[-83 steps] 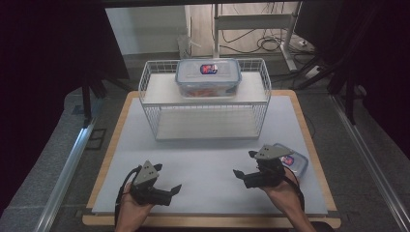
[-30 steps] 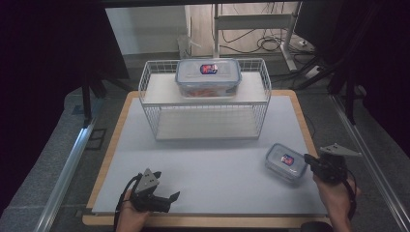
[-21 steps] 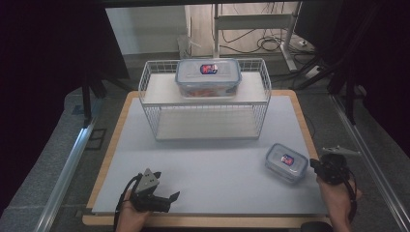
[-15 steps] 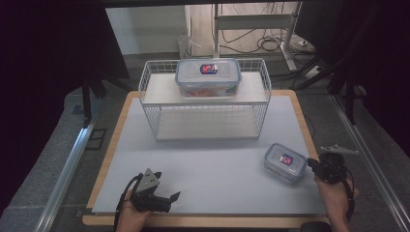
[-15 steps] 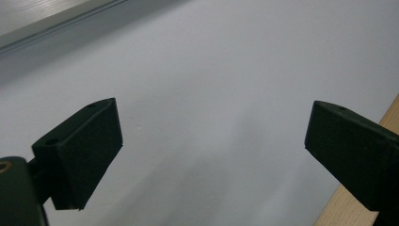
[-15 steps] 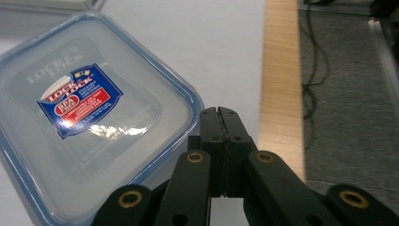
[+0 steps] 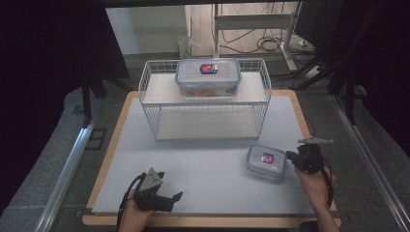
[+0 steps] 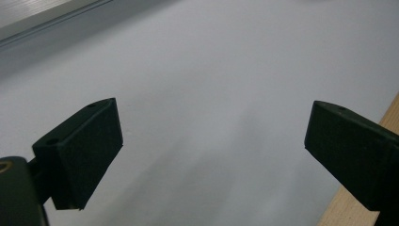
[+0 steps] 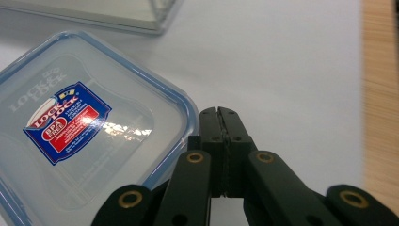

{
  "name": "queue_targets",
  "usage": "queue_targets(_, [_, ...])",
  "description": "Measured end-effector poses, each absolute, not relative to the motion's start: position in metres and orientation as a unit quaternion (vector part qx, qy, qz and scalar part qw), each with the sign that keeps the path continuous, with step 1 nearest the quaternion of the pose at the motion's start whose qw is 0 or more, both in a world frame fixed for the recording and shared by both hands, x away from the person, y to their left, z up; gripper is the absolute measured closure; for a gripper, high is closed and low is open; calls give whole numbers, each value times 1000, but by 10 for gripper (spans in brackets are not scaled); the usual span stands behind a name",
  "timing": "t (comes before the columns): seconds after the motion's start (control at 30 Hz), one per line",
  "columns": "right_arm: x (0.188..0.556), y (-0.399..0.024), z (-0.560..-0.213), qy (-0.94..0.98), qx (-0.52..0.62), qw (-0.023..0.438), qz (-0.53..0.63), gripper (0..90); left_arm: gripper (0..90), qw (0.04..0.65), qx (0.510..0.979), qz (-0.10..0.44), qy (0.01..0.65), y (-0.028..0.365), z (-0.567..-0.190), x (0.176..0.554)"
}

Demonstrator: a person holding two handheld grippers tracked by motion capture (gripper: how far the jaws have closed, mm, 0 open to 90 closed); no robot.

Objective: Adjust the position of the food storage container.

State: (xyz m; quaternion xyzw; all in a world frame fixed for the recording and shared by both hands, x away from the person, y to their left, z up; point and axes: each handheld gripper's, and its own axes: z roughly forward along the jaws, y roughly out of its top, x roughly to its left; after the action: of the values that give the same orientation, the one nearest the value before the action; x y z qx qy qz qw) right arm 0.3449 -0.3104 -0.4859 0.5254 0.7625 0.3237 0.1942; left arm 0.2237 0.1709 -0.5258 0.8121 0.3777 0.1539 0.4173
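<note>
Right hand-held gripper pressed shut at the edge of the small container

The small container (image 7: 266,161) sits flat on the worktop (image 7: 203,159), in front of the wire rack (image 7: 205,99) and off its right end; the right hand-held gripper (image 7: 290,155) lies just beside the container's right edge — its jaws closed tight with nothing between them, tips at the lid's blue rim (image 9: 186,108), though I cannot tell if they touch. So the container lies directly ahead of that gripper, its slightly longer side running roughly toward the rack. The left hand-held gripper (image 7: 176,195) rests well apart from the container, jaws wide over bare worktop — the right hand is clearly nearer. Count: 2 lidded containers, the small one and 1 large container (image 7: 208,77) on top of the rack, 1 rack, 2 grippers.
</note>
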Motion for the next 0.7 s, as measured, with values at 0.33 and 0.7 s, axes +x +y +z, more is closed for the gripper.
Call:
queue_targets(0.33, [345,-271,-489,789,486,163,337,898,47,418,811,149,381,171,-527,225])
queue_targets(0.7, [339,-228,-493,813,448,131,348,897,47,417,811,147,384,171,-527,225])
